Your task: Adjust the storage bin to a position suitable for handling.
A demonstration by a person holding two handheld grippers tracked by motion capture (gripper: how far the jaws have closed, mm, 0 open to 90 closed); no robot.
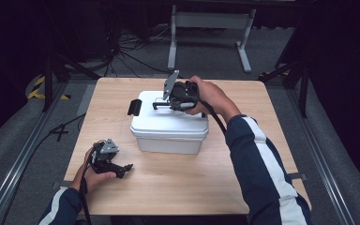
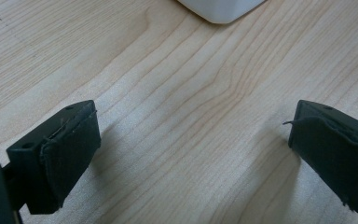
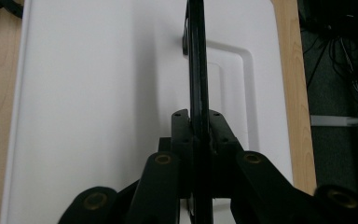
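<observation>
Item 1: white lidded box point(image 1: 169, 127), plastic, rectangular, standing upright near the middle of the wooden counter point(image 1: 243, 154). All positions below are given from this box.

Item 2: black carrying handle point(image 3: 196, 56), hinged to the box lid and raised on edge above its recessed panel. In the high view it shows as a thin dark bar on the lid top point(image 1: 161, 106).

Item 3: black latch point(image 1: 134, 107), on the box's left end at lid height, swung outward.

Item 4: right tongs point(image 1: 174, 104), above the box lid toward its far side, held by the person's right hand point(image 1: 208, 96), dark sleeve with white stripe. Jaws are pressed together on the carrying handle, one to each side of it, as the right gripper view point(image 3: 196, 128) shows.

Item 5: left tongs point(image 1: 124, 169), on the counter off the box's near left corner, well apart from it, held in the left hand point(image 1: 93, 177). Jaws stand wide apart with bare wood between them; in the left gripper view point(image 2: 191, 154) a box corner point(image 2: 221, 10) lies beyond.
</observation>
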